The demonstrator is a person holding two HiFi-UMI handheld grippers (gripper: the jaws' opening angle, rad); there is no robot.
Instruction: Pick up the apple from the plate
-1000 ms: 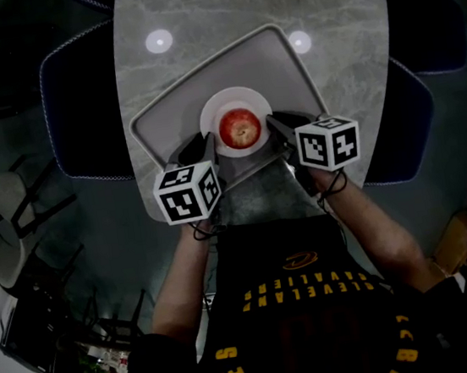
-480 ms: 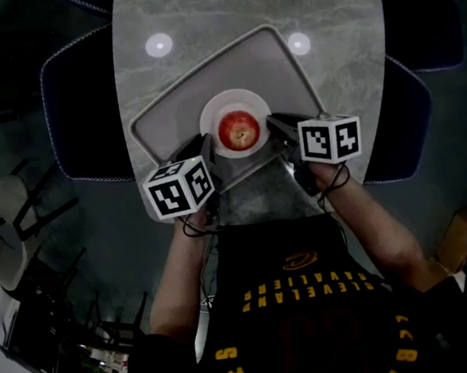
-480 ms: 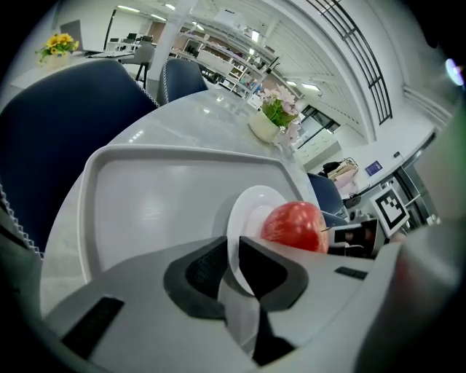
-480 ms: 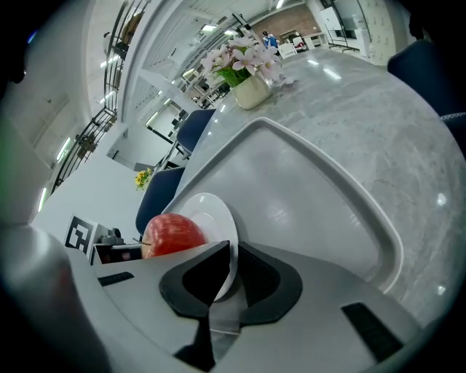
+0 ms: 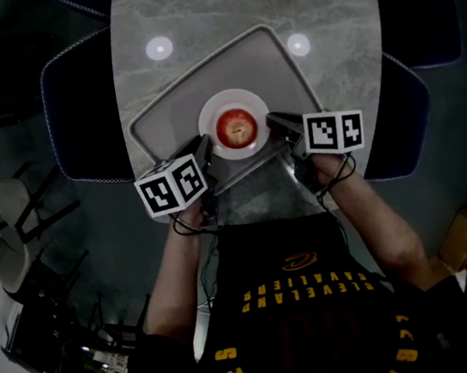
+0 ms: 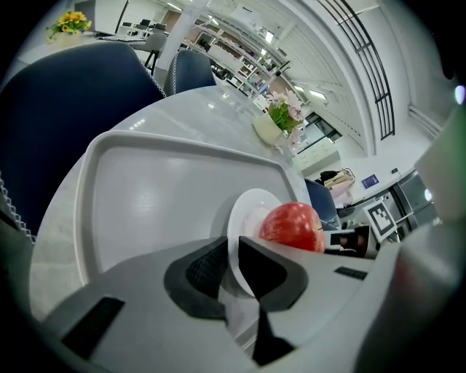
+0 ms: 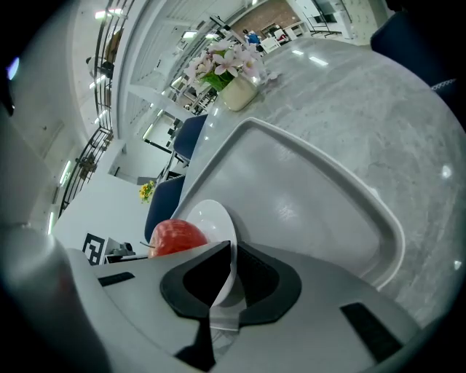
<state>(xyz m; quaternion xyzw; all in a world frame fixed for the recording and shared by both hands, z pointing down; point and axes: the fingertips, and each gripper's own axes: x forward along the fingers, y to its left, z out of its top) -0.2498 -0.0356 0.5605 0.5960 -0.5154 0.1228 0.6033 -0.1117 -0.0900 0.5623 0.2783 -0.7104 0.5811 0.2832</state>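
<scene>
The apple [image 5: 237,127] sits upright in the middle of the white plate [image 5: 211,112], red and untouched. Neither tool touches it. The plate rests on the near half of a grey tray [image 5: 164,114], and the tray lies askew on the marbled bench [image 5: 194,16].

My left hand-held gripper [image 6: 231,251] is on the plate's left edge. Its jaws have just been closing, and the thin white rim stands between the dark pads, which now pinch it with only a narrow slit left. From that gripper's view the apple bulges just past the right pad, close but apart from it.

My right hand-held gripper [image 7: 231,255] mirrors this on the plate's right edge. Its jaws are drawn narrow on the rim, which runs edge-on between the pads, and the apple shows just to the left beyond them.

From the head view both tools slant down toward the plate from the near side, with their marker cubes [image 5: 174,187] at the tray's near edge. A flower pot [image 7: 237,91] stands at the far end of the bench, well apart from the tray. Dark blue chairs [image 5: 78,108] flank the bench on both sides.
</scene>
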